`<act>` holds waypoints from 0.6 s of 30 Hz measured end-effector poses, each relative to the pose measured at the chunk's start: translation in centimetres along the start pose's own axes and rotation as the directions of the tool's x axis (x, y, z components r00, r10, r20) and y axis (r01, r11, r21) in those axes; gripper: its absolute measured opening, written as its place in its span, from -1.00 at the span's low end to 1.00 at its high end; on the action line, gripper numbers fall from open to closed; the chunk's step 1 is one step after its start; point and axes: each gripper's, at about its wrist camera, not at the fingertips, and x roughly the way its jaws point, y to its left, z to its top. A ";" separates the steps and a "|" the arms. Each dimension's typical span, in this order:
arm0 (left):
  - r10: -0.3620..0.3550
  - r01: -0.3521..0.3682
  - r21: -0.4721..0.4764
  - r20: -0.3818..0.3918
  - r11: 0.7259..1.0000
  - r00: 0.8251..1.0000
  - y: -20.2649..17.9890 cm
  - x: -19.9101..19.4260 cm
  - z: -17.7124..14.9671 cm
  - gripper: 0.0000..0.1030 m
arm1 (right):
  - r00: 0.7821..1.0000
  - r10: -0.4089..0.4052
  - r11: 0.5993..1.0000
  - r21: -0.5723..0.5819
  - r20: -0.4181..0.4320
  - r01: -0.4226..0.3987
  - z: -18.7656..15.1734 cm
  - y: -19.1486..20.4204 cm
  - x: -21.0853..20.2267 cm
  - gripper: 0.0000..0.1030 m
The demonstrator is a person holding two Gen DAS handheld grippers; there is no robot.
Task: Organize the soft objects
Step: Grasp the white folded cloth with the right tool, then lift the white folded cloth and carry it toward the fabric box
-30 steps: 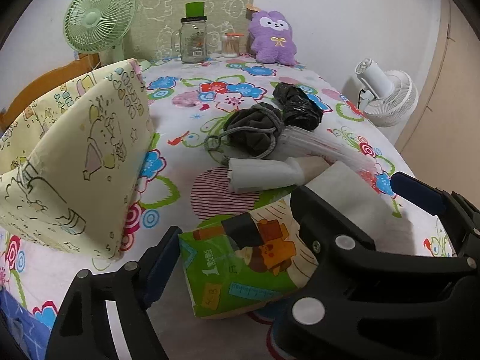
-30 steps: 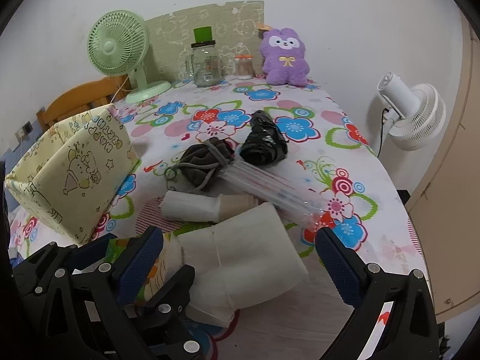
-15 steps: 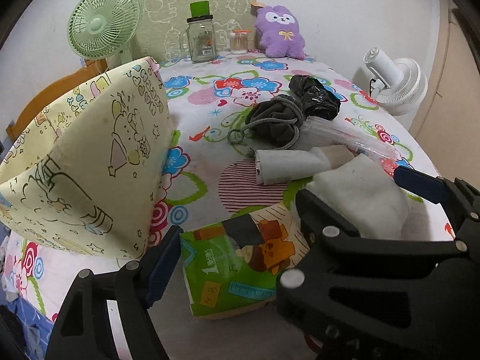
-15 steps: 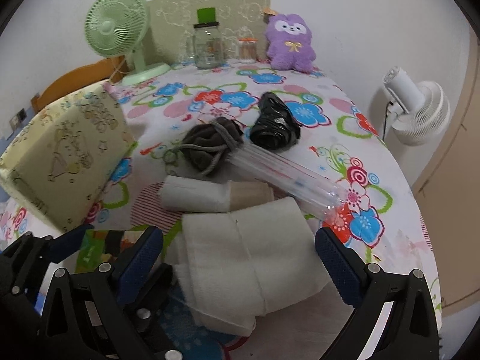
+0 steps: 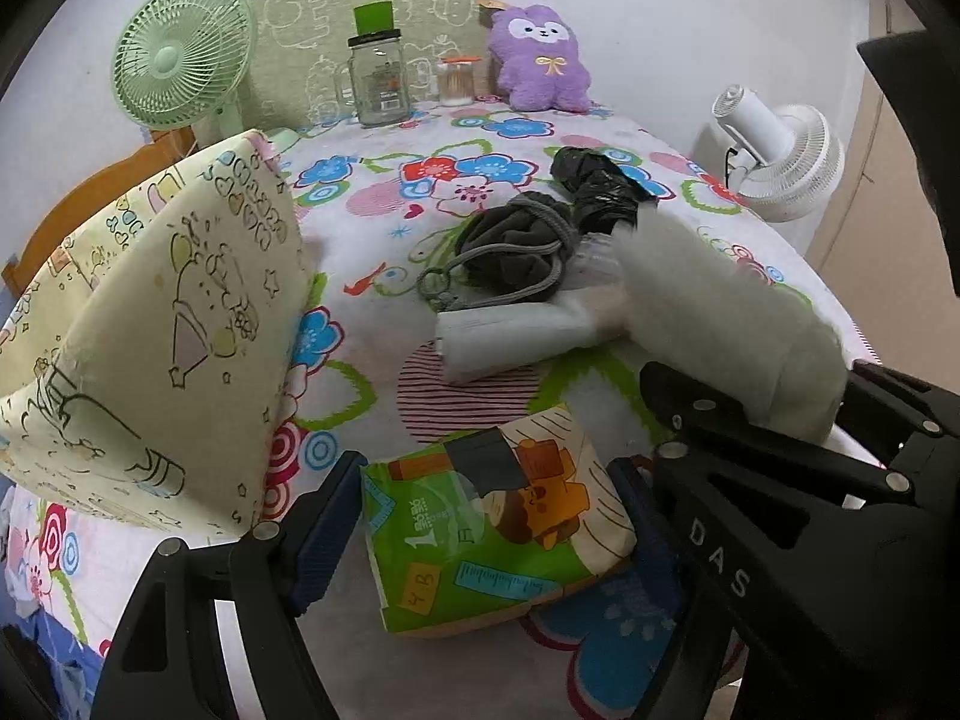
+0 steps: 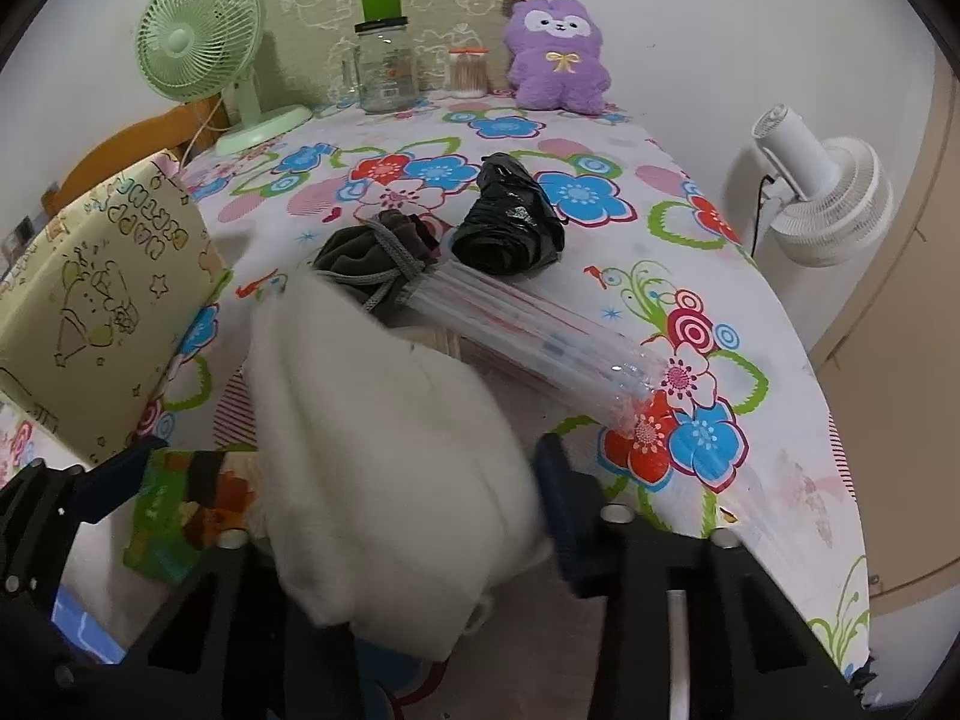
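Note:
A white folded cloth (image 6: 384,432) stands bunched up between the fingers of my right gripper (image 6: 396,504). Its jaws are closing and the right pad presses into the cloth, whose near end is raised off the table. The left wrist view shows the same white cloth (image 5: 720,312) and right gripper (image 5: 756,384) at the right. My left gripper (image 5: 486,468) is open around a green tissue pack (image 5: 498,522) that lies flat on the flowered tablecloth (image 5: 384,222). Further back lie a rolled pale cloth (image 5: 510,336), a grey drawstring pouch (image 5: 516,246) and a black plastic bag (image 5: 594,186).
A yellow cartoon-print fabric box (image 5: 156,324) stands at the left. A clear sleeve of straws (image 6: 540,324) lies mid-table. At the back are a green fan (image 5: 180,54), a glass jar (image 5: 378,78) and a purple plush (image 5: 540,60). A white fan (image 5: 780,156) stands off the right edge.
My right gripper has gone from wide open to closed around the white cloth, which is now squeezed, bunched and raised. The left gripper stays around the tissue pack.

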 end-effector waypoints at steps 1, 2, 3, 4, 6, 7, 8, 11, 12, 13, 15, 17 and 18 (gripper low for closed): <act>-0.003 0.003 0.000 0.001 1.000 1.000 -0.1 -0.1 0.0 0.58 | 1.000 0.010 1.000 0.002 -0.003 -0.010 0.0 -0.1 -0.1 -0.34; -0.004 0.004 0.000 0.004 1.000 1.000 -0.2 -0.3 0.1 0.58 | 1.000 0.018 1.000 0.004 -0.004 -0.018 0.0 -0.2 -0.2 -0.41; -0.005 0.005 0.001 0.009 1.000 1.000 -0.2 -0.4 0.1 0.57 | 1.000 0.022 1.000 0.006 -0.002 -0.022 0.1 -0.2 -0.4 -0.46; -0.006 0.006 0.002 0.013 1.000 1.000 -0.3 -0.6 0.2 0.57 | 1.000 0.024 1.000 0.007 0.004 -0.024 0.1 -0.2 -0.7 -0.48; -0.009 0.009 0.002 0.024 1.000 1.000 -0.4 -1.0 0.4 0.57 | 1.000 0.023 1.000 0.003 0.019 -0.023 0.3 -0.2 -1.3 -0.50; -0.011 0.011 0.001 0.029 1.000 1.000 -0.4 -1.3 0.4 0.57 | 0.999 0.024 1.000 0.001 0.026 -0.024 0.3 -0.2 -1.6 -0.51; -0.014 0.014 0.001 0.035 1.000 0.999 -0.5 -1.5 0.6 0.57 | 0.999 0.027 1.000 0.000 0.035 -0.027 0.5 -0.2 -2.0 -0.52; -0.017 0.017 0.002 0.057 1.000 0.998 -0.7 -2.3 1.0 0.57 | 0.998 0.032 0.999 -0.001 0.060 -0.032 0.8 -0.3 -3.1 -0.53; -0.022 0.022 0.002 0.062 1.000 0.998 -0.7 -2.5 1.2 0.57 | 0.997 0.033 0.999 -0.001 0.065 -0.033 1.0 -0.2 -3.3 -0.53; -0.025 0.025 0.002 0.066 1.000 0.997 -0.7 -2.8 1.3 0.57 | 0.997 0.035 0.999 -0.001 0.073 -0.035 1.1 -0.2 -3.7 -0.53; -0.027 0.027 0.003 0.076 1.000 0.997 -0.7 -3.2 1.7 0.57 | 0.996 0.037 0.999 0.001 0.086 -0.037 1.5 -0.3 -4.4 -0.53; -0.031 0.031 0.004 0.092 1.000 0.995 -0.8 -3.8 2.2 0.57 | 0.994 0.035 0.999 0.001 0.103 -0.036 1.8 -0.3 -5.2 -0.53; -0.032 0.031 0.004 0.099 0.999 0.995 -0.8 -4.2 2.4 0.57 | 0.994 0.033 0.999 0.001 0.109 -0.033 2.0 -0.2 -5.5 -0.53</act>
